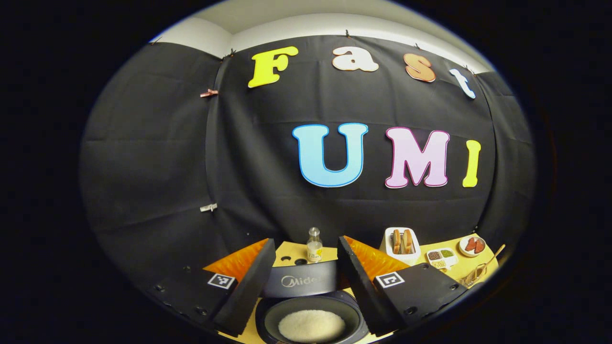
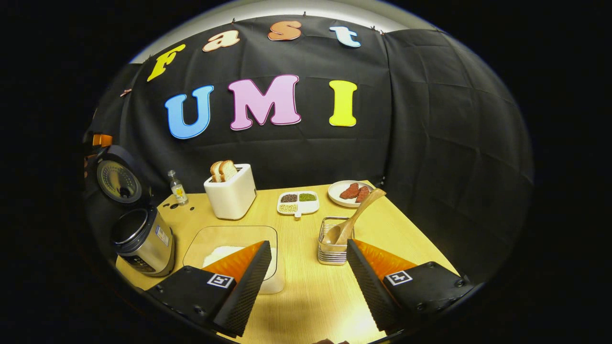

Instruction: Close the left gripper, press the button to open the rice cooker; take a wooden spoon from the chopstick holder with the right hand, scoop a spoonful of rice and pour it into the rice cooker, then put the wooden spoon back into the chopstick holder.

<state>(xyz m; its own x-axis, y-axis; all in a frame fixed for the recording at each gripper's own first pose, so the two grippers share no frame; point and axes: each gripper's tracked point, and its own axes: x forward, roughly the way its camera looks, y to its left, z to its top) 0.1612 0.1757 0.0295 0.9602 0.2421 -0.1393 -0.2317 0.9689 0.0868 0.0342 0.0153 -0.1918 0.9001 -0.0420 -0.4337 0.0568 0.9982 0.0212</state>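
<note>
The rice cooker [image 2: 143, 241] stands at the table's left edge with its lid [image 2: 119, 180] swung up. My left gripper [image 1: 305, 240] hovers open just above the cooker's inner pot [image 1: 267, 317], which holds a mound of white rice [image 1: 311, 325], and the raised lid [image 1: 301, 279] stands right behind it. The wooden spoon [image 2: 354, 217] rests bowl-down in the wire chopstick holder [image 2: 332, 253], handle leaning back to the right. My right gripper [image 2: 308, 242] is open and holds nothing, a short way in front of the holder. A clear rice container [image 2: 234, 239] sits left of it.
A white toaster [image 2: 232, 193] with bread, a small bottle [image 2: 178, 188], a divided dish of beans [image 2: 298, 201] and a plate of meat [image 2: 349, 192] line the back of the wooden table [image 2: 306, 296]. The black cloth wall closes off the back and right.
</note>
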